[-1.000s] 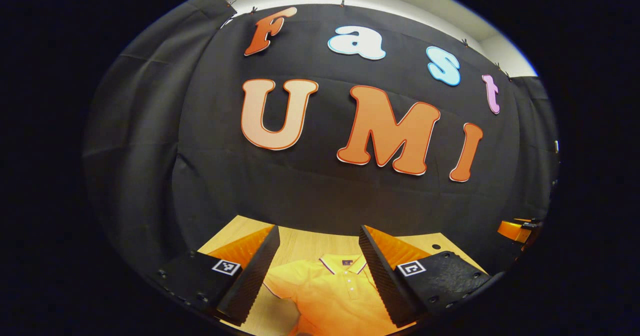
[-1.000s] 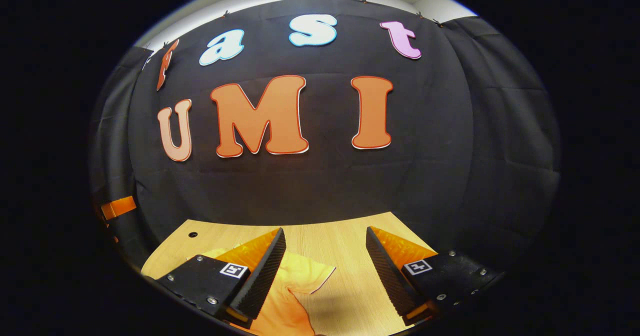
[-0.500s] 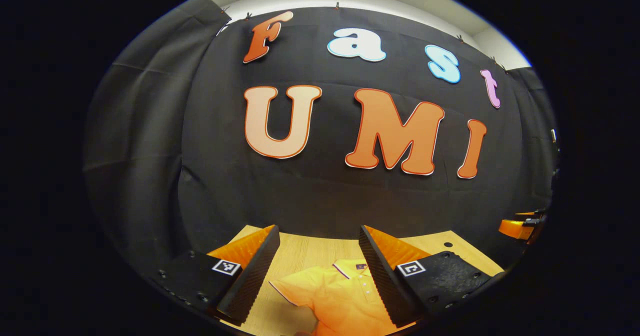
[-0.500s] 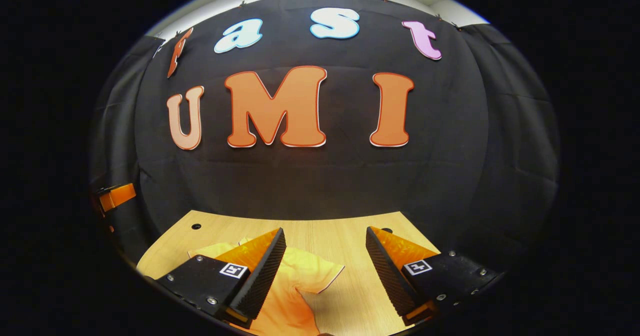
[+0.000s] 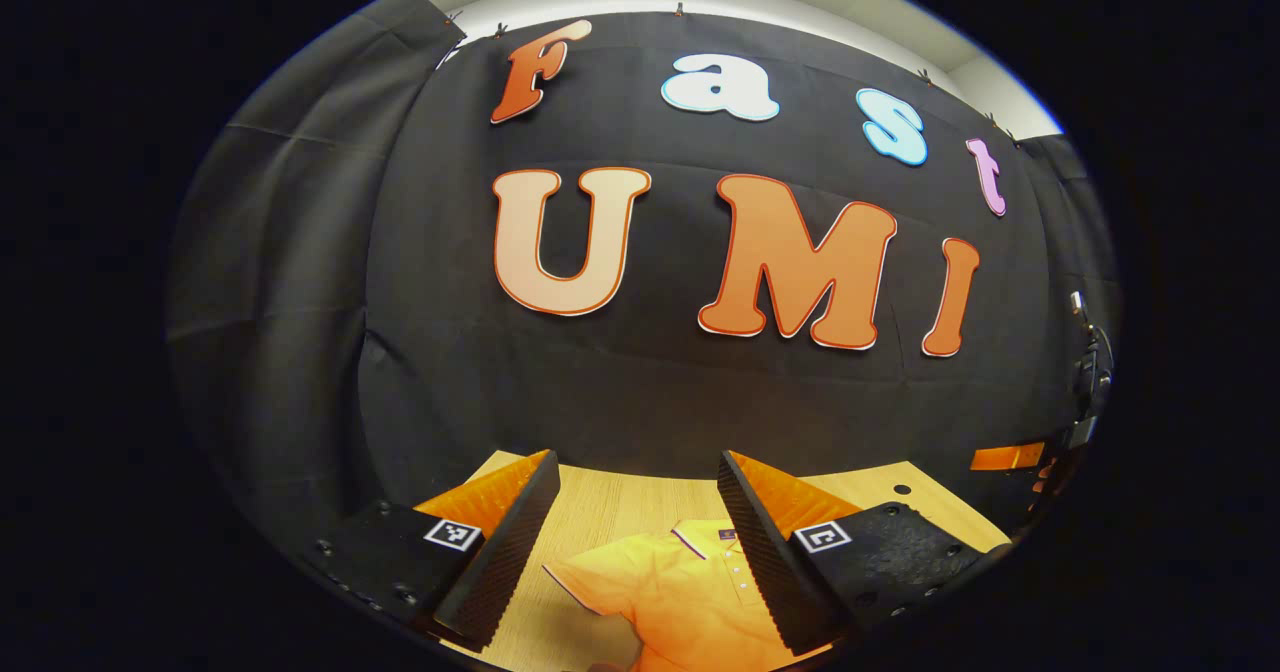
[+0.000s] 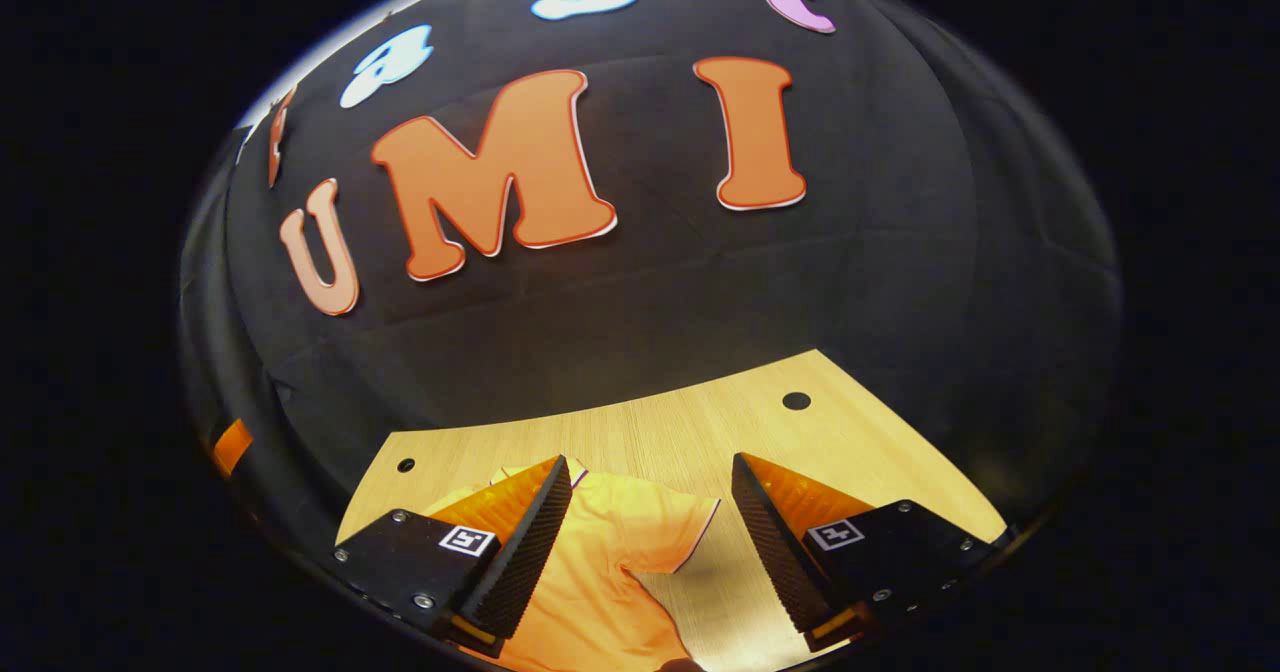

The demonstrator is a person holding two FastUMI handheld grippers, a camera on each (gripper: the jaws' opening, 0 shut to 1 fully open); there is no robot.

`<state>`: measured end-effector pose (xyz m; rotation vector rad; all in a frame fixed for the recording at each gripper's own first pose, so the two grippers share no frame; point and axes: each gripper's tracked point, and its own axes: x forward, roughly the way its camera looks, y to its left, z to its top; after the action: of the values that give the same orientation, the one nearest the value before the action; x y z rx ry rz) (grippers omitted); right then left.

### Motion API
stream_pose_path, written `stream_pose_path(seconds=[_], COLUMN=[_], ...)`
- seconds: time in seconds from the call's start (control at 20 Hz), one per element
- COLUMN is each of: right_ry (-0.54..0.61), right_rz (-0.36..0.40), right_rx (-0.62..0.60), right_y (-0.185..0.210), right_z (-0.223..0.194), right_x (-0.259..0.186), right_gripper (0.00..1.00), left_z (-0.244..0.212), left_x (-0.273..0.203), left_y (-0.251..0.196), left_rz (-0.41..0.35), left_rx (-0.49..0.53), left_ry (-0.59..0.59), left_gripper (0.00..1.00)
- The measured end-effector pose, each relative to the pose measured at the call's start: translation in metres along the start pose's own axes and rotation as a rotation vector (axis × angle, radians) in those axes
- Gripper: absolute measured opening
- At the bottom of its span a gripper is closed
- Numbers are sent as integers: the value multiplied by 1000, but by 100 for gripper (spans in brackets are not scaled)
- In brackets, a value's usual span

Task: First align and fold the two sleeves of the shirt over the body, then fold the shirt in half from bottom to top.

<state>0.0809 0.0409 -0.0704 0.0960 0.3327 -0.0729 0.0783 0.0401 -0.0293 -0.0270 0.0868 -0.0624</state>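
Hovering left tool (image 5: pixel 635 542) – spread, right tool (image 6: pixel 650 542) tilted over shirt (image 6: pixel 600 572)

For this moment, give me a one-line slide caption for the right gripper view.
Open right gripper poised above the orange shirt's unfolded sleeve on the wooden table.
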Motion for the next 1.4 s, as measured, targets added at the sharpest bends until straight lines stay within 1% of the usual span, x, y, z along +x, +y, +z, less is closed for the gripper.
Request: stream_pose_path(seconds=[0.15,0.25,0.35,0.55,0.7,0.85,1.0,1.2,1.4], right_ry=[114,209,298,493,598,689,757,796,804], right_rz=[-11,-19,-49,-101,-144,-182,-234,-268,-276], right_rx=[104,172,215,236,234,244,196,143,124], right_y=[-9,-13,-18,-24,-29,-34,-44,-51,-53], right_z=[-16,-31,-49,-102,-139,-175,-208,-224,-227], right_x=[40,62,86,125,149,163,172,176,178], right_gripper=[98,98,98,98,99,99,99,99,98], left_z=[-4,-5,-10,-19,-32,-46,-51,-61,-65], left_x=[2,4,5,10,13,16,19,23,25], left_y=[9,17,26,46,58,68,74,82,83], left_rz=[15,30,47,85,105,126,134,149,149], left_rx=[2,2,2,-2,-14,-15,-22,-17,-21], left_ry=[3,9,17,43,75,110,126,151,166], left_gripper=[98,98,98,98,98,98,98,98,98])
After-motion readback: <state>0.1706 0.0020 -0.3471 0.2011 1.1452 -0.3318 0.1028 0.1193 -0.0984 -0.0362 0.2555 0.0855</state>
